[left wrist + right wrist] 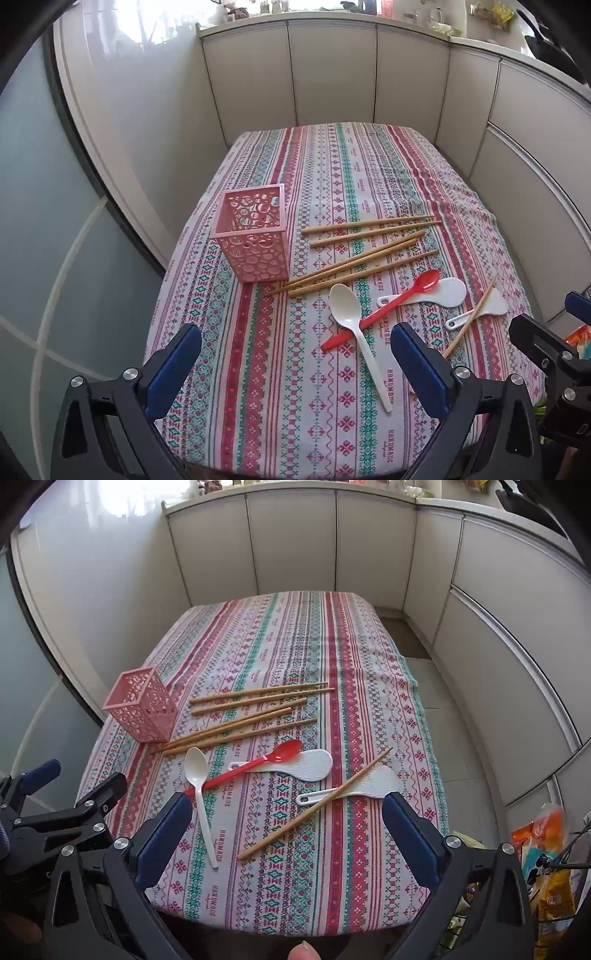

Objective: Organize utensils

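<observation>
A pink perforated holder (255,236) (142,709) stands upright and empty at the table's left. Several wooden chopsticks (369,243) (255,710) lie beside it on the right. A white spoon (354,332) (201,790) lies crossed with a red spoon (391,306) (258,762). Two white rice paddles (439,293) (484,308) (295,766) (365,784) lie further right, a single chopstick (317,803) across the right one. My left gripper (295,365) is open and empty above the near table edge. My right gripper (288,834) is open and empty beside it.
The table wears a striped patterned cloth (332,177) (295,635). White cabinet panels (332,74) surround it at the back and right. Bags and packages (546,867) sit on the floor at the right. Each gripper shows in the other's view (554,354) (55,812).
</observation>
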A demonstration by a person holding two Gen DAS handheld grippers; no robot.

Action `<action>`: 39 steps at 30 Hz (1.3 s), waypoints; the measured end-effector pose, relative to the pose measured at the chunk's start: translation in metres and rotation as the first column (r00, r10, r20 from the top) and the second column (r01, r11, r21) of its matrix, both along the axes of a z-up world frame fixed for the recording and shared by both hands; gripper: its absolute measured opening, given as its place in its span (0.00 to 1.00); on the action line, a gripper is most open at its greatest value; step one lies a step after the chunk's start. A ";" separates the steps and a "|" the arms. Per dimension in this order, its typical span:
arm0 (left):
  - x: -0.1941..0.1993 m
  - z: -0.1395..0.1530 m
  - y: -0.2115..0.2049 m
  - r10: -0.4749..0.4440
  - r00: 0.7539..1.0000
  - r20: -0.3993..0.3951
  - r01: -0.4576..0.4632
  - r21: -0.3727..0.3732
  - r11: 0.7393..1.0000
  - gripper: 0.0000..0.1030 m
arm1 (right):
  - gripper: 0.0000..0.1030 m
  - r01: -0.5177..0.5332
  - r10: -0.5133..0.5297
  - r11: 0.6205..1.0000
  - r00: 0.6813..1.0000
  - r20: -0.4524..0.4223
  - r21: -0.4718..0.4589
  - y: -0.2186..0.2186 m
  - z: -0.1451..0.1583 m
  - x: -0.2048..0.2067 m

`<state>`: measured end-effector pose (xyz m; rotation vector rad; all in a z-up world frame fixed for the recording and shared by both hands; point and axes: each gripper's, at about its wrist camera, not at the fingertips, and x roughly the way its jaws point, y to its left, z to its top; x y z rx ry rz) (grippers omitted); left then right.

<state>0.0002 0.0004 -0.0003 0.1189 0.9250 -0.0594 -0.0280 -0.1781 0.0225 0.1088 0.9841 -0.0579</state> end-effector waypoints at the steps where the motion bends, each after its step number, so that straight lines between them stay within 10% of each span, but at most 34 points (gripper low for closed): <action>1: 0.001 0.000 0.000 0.002 1.000 -0.006 -0.002 -0.006 1.000 1.00 | 1.00 -0.005 0.005 1.000 1.000 0.000 -0.003 0.000 0.000 0.000; 39: 0.001 0.004 0.012 0.017 1.000 0.002 -0.017 -0.037 0.999 1.00 | 1.00 0.001 -0.001 1.000 1.000 -0.010 -0.013 0.005 -0.002 0.004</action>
